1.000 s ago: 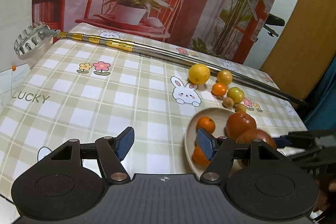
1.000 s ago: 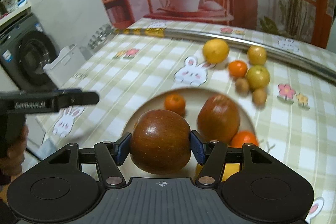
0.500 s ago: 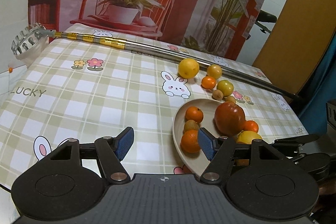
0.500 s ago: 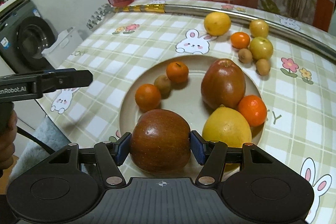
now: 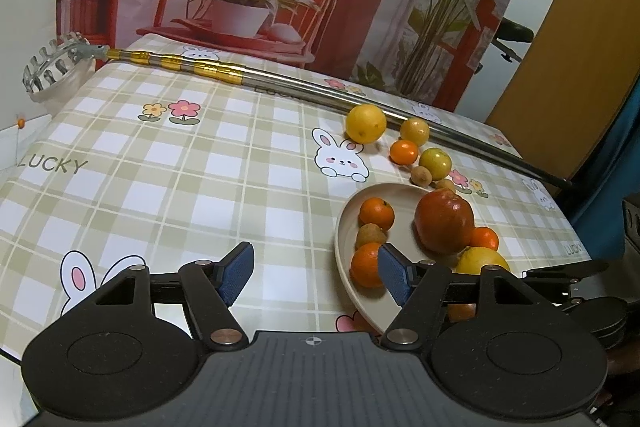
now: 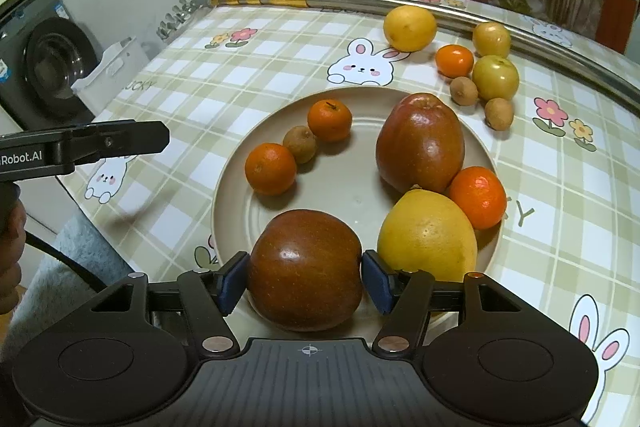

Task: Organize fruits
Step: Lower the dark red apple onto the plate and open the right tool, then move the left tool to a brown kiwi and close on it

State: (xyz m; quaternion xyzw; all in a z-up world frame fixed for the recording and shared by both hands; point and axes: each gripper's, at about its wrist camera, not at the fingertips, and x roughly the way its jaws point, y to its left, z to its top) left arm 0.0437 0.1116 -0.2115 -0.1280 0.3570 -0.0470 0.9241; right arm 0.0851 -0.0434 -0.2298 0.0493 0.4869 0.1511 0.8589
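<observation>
Over the plate (image 6: 490,163), right gripper (image 6: 305,278) clamps an apple (image 6: 305,269).

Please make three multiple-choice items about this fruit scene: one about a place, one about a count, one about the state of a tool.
1. Where is the red apple that sits between the right tool's fingers?
A. over the near part of the plate
B. beside the metal pole
C. off the table

2. How many tangerines are on the plate?
A. one
B. three
C. five

3. In what state is the left tool?
A. shut on a lemon
B. shut on nothing
C. open and holding nothing

Answers: 1 A, the right tool grips it above the plate's near rim. 2 B, three orange fruits lie there. 3 C, its fingers stand apart over bare cloth.
</observation>
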